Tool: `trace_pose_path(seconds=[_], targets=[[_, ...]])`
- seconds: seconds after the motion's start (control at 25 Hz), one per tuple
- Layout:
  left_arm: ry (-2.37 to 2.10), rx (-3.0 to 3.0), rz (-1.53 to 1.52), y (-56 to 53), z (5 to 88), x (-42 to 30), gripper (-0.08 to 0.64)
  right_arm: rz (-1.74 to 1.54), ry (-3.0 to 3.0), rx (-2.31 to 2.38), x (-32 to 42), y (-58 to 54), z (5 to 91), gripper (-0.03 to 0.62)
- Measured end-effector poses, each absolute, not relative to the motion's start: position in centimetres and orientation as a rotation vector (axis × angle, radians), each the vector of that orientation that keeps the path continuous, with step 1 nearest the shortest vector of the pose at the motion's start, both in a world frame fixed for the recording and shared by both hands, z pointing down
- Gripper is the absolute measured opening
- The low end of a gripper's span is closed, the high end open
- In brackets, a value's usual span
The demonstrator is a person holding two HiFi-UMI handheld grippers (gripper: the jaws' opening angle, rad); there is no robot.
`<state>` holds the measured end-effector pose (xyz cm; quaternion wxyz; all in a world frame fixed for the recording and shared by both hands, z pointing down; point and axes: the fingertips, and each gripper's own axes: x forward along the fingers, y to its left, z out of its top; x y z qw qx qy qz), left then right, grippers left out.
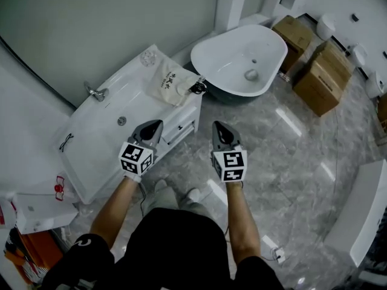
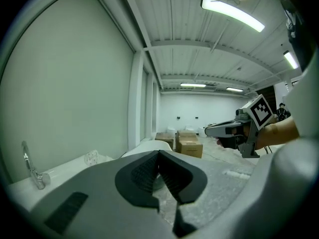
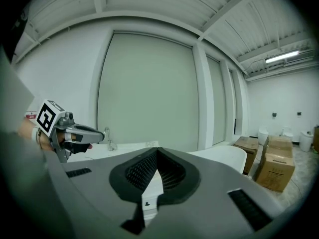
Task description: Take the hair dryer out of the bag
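Note:
A cream cloth bag (image 1: 170, 81) with dark print lies on the white vanity top (image 1: 103, 132), near its far right end. A black part, probably the hair dryer (image 1: 197, 87), pokes out at the bag's right edge. My left gripper (image 1: 157, 124) hovers over the vanity's front edge, short of the bag, shut and holding nothing. Over the floor to its right is my right gripper (image 1: 217, 125), also shut and holding nothing. In the left gripper view the jaws (image 2: 159, 157) meet, and so do the right gripper's jaws (image 3: 157, 156). Each gripper view shows the other gripper (image 2: 233, 129) (image 3: 75, 132) beside it.
A chrome faucet (image 1: 95, 92) and a sink drain (image 1: 121, 121) are on the vanity's left part. A white bathtub (image 1: 240, 59) stands beyond the vanity. Cardboard boxes (image 1: 320, 71) sit on the grey marble floor (image 1: 290, 156) at the far right.

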<state>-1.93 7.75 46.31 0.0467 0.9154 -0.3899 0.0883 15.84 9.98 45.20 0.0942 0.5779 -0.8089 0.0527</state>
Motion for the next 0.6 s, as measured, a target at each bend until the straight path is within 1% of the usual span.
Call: trace_pose_path(seconds=[0.6], targets=[[-1.137,2.731,0.334,-6.6,53.5,1.2,-0.003,0.245,-2.392,1.620,17.5,-4.6,50.8,-0.008]])
